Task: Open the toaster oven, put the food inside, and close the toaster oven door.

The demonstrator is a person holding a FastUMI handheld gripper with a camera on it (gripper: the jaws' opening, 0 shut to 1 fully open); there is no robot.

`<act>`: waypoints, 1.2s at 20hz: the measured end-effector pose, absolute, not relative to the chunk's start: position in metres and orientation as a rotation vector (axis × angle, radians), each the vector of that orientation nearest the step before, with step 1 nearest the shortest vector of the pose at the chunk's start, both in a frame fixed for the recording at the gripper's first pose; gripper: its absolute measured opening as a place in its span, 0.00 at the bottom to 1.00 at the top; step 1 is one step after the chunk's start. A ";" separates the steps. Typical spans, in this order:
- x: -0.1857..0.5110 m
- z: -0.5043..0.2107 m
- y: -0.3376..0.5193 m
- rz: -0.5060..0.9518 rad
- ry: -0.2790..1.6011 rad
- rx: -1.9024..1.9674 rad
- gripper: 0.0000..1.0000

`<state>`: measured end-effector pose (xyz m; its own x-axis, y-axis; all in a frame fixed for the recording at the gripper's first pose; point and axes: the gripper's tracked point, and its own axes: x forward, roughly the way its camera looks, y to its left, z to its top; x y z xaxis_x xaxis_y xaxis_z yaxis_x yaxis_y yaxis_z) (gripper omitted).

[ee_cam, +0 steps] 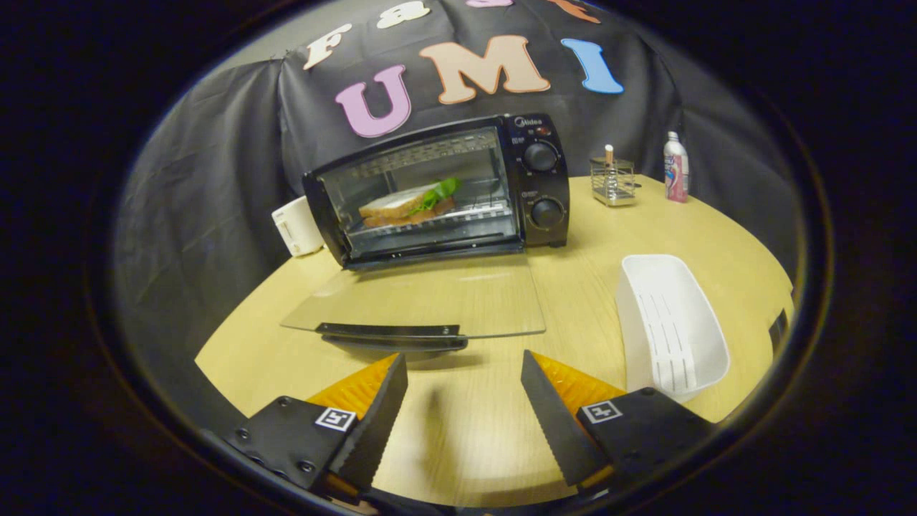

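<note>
Hand-held gripper (464,358) agape before door handle (390,331)

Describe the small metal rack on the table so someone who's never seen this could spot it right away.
Start at the black toaster oven on the round wooden table, far beyond the open claw. Just past its knob side stands a small wire rack, with a pink-and-white bottle beside it. It is the only shiny metal cage there, with a stick rising from it.

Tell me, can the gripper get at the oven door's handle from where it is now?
Probably yes. The gripper is open, and the door handle lies just ahead of its fingers, with only bare table between; the white tray sits off to the side.
</note>
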<state>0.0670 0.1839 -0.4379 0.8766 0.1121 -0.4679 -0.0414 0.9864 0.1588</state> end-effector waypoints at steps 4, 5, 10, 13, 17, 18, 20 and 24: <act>0.077 -0.435 0.184 0.075 0.478 0.180 0.98; 0.078 -0.431 0.184 0.071 0.462 0.190 0.98; 0.077 -0.425 0.184 0.068 0.439 0.184 0.98; 0.079 -0.408 0.184 0.068 0.391 0.187 0.98; 0.086 -0.383 0.183 0.076 0.325 0.207 0.98; 0.087 -0.376 0.184 0.076 0.299 0.213 0.98; 0.092 -0.360 0.185 0.080 0.254 0.211 0.98; 0.099 -0.341 0.185 0.082 0.219 0.207 0.98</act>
